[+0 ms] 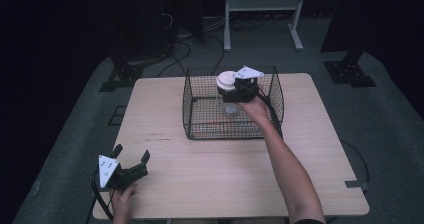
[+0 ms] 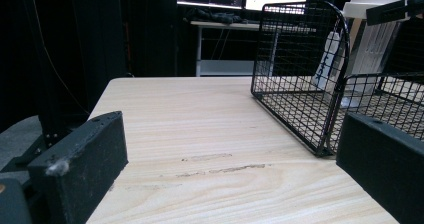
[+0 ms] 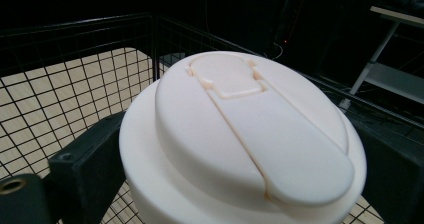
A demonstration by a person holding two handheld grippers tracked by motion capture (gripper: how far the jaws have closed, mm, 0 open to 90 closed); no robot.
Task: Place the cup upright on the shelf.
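On the desk [image 1: 210, 174] we have a black wire basket [image 1: 200, 129] standing toward the far side, and our right gripper [image 1: 239, 90] holds a clear jar [image 2: 372, 49] with a wide white lid [image 3: 240, 134] over it, jaws pinching the jar just under the lid. We judge the jar stiff, smooth, probably light and a little slippery, so the hold under the lid's rim looks the safest. Our left gripper [image 1: 131, 159] rests near the desk's near left corner, jaws spread and empty.
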